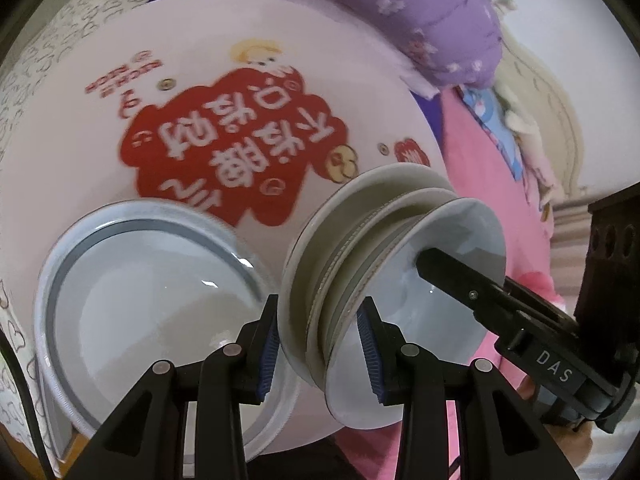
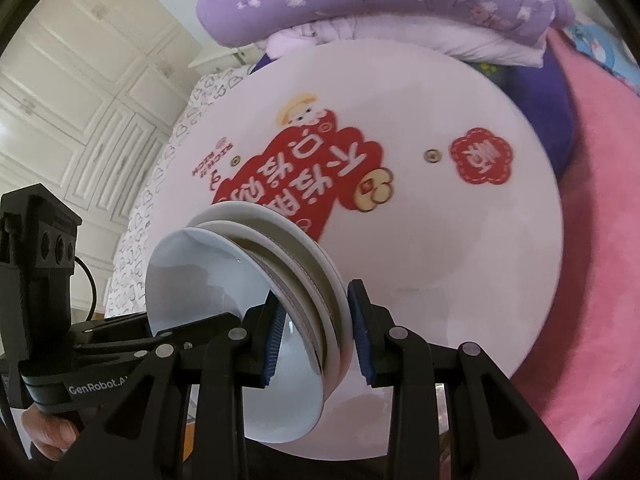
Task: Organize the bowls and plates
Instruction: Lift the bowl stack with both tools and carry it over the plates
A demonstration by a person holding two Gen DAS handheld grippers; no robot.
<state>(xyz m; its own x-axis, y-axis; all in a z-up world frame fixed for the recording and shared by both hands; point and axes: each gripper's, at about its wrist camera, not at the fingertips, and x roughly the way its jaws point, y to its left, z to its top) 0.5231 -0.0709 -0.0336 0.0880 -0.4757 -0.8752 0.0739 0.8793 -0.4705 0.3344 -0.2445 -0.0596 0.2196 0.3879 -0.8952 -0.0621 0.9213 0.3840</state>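
Observation:
A stack of three nested pale blue-white bowls (image 1: 340,248) with grey bands hangs tilted on edge above the round white table (image 1: 200,80). My left gripper (image 1: 320,344) is shut on the stack's rims from one side. From the opposite side my right gripper (image 2: 318,340) is shut on the same stack (image 2: 280,248). In the left wrist view a finger (image 1: 452,280) of the right gripper reaches into the innermost bowl. A large plate (image 1: 152,280) with a grey ring lies flat on the table to the left of the stack.
The table (image 2: 440,260) bears a red printed label. A purple floral quilt (image 2: 380,4) and a pink blanket (image 2: 592,240) lie behind and to the right of it. White cabinet doors (image 2: 80,100) stand at the left. A hand (image 2: 48,432) grips the left tool's handle.

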